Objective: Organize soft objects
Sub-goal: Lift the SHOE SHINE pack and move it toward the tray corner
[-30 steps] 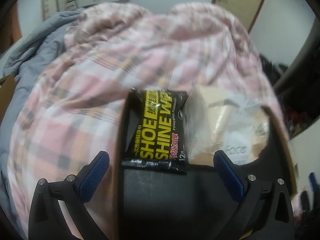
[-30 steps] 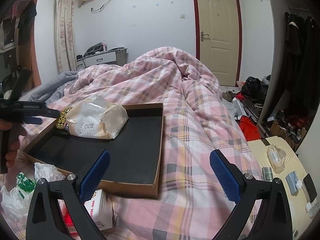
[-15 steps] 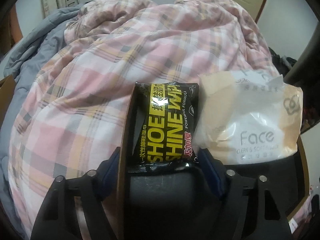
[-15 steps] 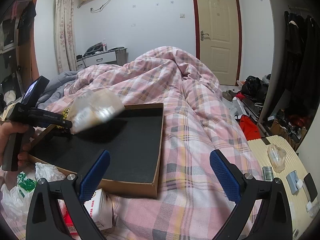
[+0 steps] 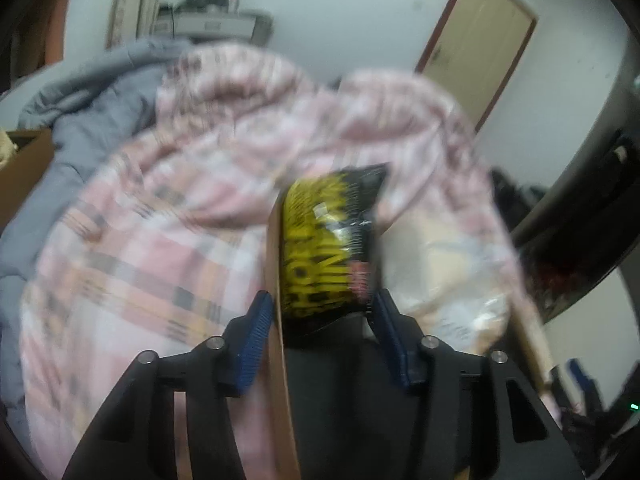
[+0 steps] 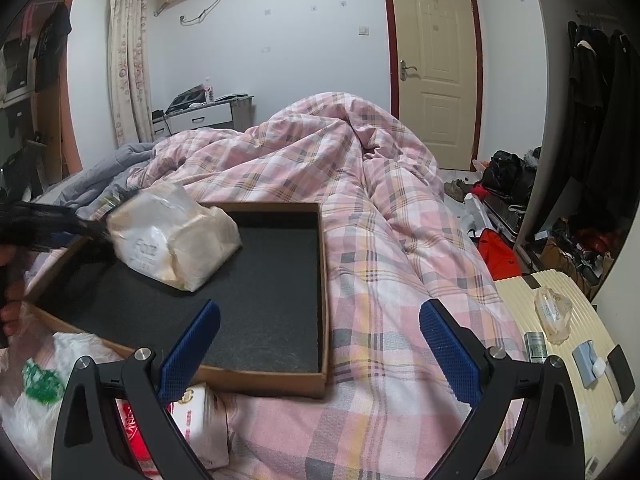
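Left gripper (image 5: 320,320): jaws closing on the black-and-yellow shoe-wipe pack (image 5: 328,248), blue pads at both its sides, near end pinched between them. Pack sits tilted at the left wall of the shallow brown cardboard tray with black liner (image 6: 280,280); frame is motion-blurred. Just right of it, inside the tray, lies the white-and-beige face-tissue pack (image 6: 172,240), touching the shoe-wipe pack. Tray rests on the pink plaid duvet (image 6: 380,240). Right gripper (image 6: 320,348): released, jaws wide apart, nothing between them, hanging over the tray's near right corner.
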Demonstrator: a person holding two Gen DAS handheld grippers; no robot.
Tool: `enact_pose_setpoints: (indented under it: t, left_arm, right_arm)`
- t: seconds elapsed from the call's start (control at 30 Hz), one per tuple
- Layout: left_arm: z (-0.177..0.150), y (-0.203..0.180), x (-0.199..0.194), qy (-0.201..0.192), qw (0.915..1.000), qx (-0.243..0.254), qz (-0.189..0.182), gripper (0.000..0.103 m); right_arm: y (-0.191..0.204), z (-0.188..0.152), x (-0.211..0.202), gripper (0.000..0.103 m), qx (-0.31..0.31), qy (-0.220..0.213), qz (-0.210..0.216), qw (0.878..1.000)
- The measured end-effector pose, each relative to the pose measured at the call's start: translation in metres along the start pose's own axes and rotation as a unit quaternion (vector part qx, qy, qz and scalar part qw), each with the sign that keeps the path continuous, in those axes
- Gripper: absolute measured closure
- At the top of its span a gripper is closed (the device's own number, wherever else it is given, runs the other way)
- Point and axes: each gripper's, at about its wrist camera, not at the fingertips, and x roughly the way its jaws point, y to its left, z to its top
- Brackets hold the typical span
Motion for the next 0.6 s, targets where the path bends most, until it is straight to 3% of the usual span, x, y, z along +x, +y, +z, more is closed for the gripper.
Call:
enact_pose_setpoints:
  t: [0.03, 0.13, 0.2, 0.27, 0.37, 0.4, 0.5, 0.6]
  left_arm:
    - [0.000, -0.003, -0.014, -0.025, 0.9996, 0.008, -0.005, 0.060]
    - [0.005, -0.015, -0.021, -0.047, 0.9980, 0.042, 0.004, 0.061]
    - [0.003, -0.017, -0.016, -0.035, 0.9985, 0.042, 0.001, 0.068]
    - [-0.001, -0.018, -0.014, -0.024, 0.9987, 0.042, -0.014, 0.068]
    - [0.000, -0.027, -0.005, -0.026, 0.9973, 0.066, 0.017, 0.068]
    - [0.001, -0.028, -0.001, -0.022, 0.9973, 0.066, 0.025, 0.063]
    - [0.004, -0.030, 0.032, 0.022, 0.9956, 0.065, 0.063, 0.024]
    - [-0.012, -0.033, 0.055, 0.054, 0.9861, 0.095, 0.125, 0.024]
  right_arm:
    - [0.000, 0.000, 0.000, 0.003, 0.000, 0.000, 0.000, 1.000]
    - [0.000, 0.000, 0.000, 0.003, 0.000, 0.001, 0.000, 1.000]
    - [-0.001, 0.000, 0.000, 0.003, 0.000, 0.000, 0.000, 1.000]
    - [-0.001, 0.000, 0.000, 0.003, 0.000, 0.001, 0.000, 1.000]
    - [-0.001, 0.000, 0.000, 0.003, 0.000, 0.001, 0.000, 1.000]
    - [-0.001, 0.000, 0.000, 0.003, 0.000, 0.001, -0.001, 1.000]
    - [-0.001, 0.000, 0.000, 0.003, 0.000, 0.000, 0.000, 1.000]
    - [-0.001, 0.000, 0.000, 0.003, 0.000, 0.001, 0.000, 1.000]
